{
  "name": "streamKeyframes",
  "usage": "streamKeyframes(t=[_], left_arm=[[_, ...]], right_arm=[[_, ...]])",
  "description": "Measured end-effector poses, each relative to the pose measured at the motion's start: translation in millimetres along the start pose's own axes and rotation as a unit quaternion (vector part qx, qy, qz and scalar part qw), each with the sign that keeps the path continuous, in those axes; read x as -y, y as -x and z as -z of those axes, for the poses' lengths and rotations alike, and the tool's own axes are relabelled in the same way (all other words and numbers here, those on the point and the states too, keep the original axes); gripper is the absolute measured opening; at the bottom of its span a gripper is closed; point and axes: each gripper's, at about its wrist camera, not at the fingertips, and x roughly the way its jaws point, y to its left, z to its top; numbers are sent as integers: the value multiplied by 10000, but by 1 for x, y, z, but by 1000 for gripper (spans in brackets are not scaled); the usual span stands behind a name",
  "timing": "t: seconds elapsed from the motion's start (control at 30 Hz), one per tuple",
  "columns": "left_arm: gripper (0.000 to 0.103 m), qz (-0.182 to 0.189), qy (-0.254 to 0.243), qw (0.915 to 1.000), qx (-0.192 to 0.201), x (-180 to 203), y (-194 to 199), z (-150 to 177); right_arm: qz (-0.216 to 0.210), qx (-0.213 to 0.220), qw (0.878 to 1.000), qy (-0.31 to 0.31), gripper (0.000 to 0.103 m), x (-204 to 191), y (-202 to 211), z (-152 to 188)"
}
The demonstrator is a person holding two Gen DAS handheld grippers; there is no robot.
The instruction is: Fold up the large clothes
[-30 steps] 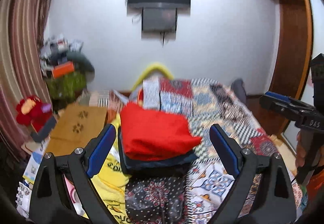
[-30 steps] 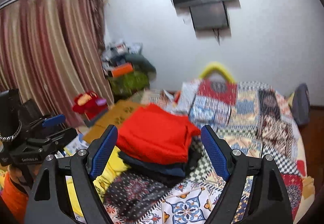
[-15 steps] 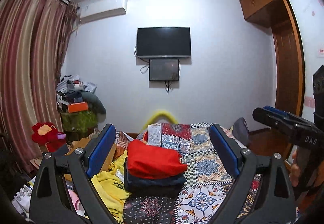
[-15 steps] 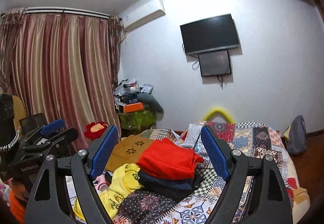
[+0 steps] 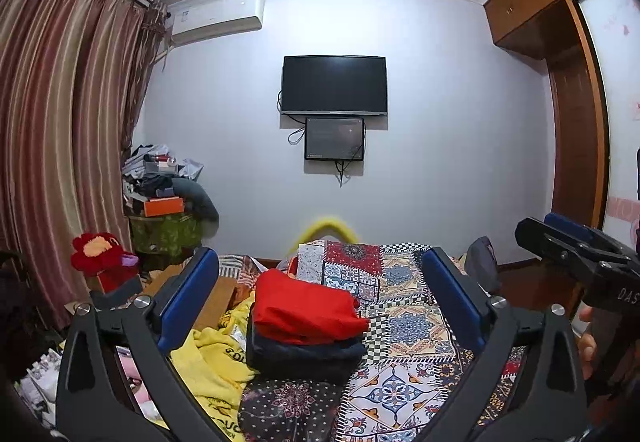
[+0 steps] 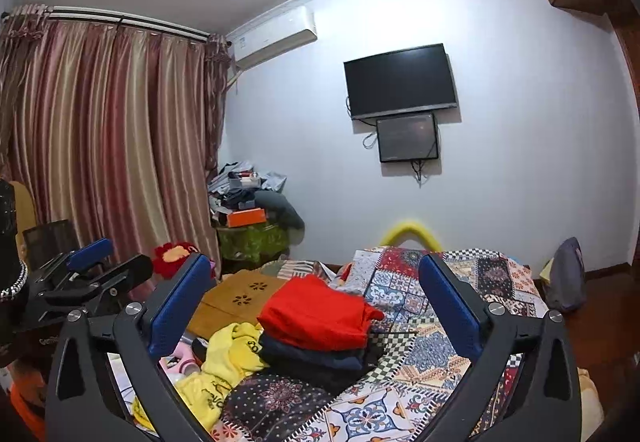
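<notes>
— Holding both up level over the bed's patchwork quilt (image 5: 404, 326); my left tool (image 5: 320, 298) and right tool (image 6: 316, 298) are spread wide, gripping nothing.

— The clothes?

— Folded red garment (image 5: 304, 306) tops a folded dark navy garment (image 5: 304, 354) on the bed; a crumpled yellow shirt (image 5: 212, 362) lies just beside, unfolded.

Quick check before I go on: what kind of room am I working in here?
Most likely a home bedroom. A bed with a patchwork cover carries a stack of folded clothes, a television hangs on the far wall, and long curtains cover one side.
</notes>
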Motion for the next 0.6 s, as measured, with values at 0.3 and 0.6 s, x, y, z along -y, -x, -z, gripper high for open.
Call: streamKeyframes(t=[0.3,0.6], left_arm=[[102,-52,17,10000,-36,-1,1,6],[102,-61,-39,9999,-130,0,-4,12]], right_arm=[[90,-91,9999,47,103,-2,5,10],[123,-223,9997,71,103,-5,5,17]])
